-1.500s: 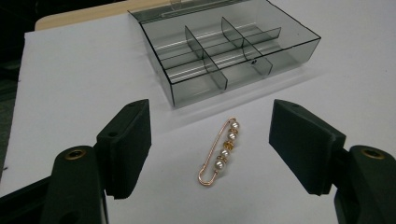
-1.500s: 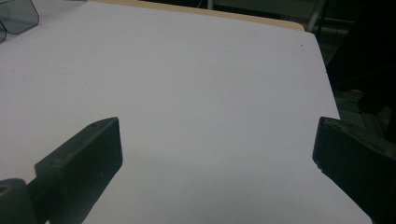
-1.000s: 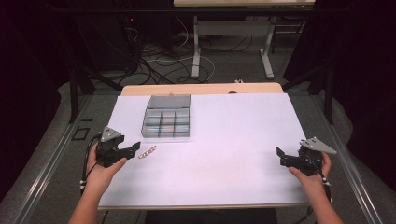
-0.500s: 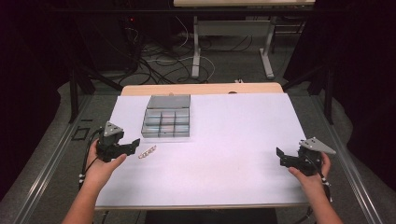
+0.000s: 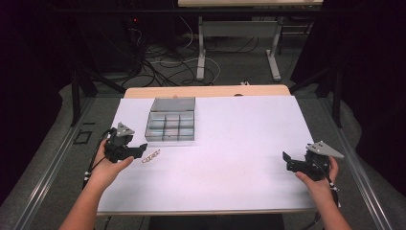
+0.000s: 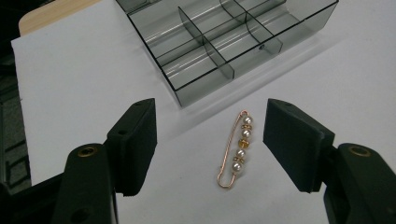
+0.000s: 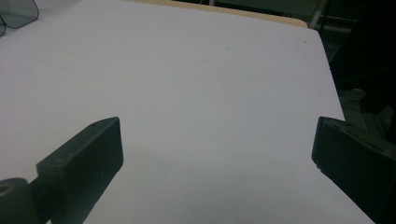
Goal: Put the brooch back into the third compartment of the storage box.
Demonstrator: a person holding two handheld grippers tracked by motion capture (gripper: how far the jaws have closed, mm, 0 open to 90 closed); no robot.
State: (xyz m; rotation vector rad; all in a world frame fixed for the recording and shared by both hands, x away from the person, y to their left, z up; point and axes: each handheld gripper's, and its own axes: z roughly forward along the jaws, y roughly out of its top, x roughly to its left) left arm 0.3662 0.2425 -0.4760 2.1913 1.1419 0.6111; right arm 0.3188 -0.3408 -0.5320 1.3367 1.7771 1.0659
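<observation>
We see the left gripper (image 6: 210, 154) low over the white table cover, its jaws apart and just now closing in, with the beaded pin (image 6: 236, 149) lying flat on the cover between them and touched by neither pad. The pin is a thin gold-coloured safety-pin shape strung with pale beads and small gold ones; in the high view it is a faint speck (image 5: 151, 155) just off the gripper's (image 5: 140, 151) tips, too small there for us to make out the beads. Just beyond it sits the divided tray (image 6: 224, 42) of smoky clear plastic, its far end cut off by the top edge of the left gripper view; from above we count a long compartment at the back and rows of small ones in front (image 5: 171, 125), and we cannot tell whether anything lies in them. The right gripper (image 5: 287, 161) rests well apart at the near right of the table, its jaws wide apart over bare cover (image 7: 210, 93) and grasping nothing. The table (image 5: 239, 139) is wrapped in white sheeting with a wooden edge (image 5: 206, 91) showing at the far side. Around it the room is dark; cables (image 5: 158, 62) trail on the grey floor beside the legs of another table (image 5: 201, 52).
</observation>
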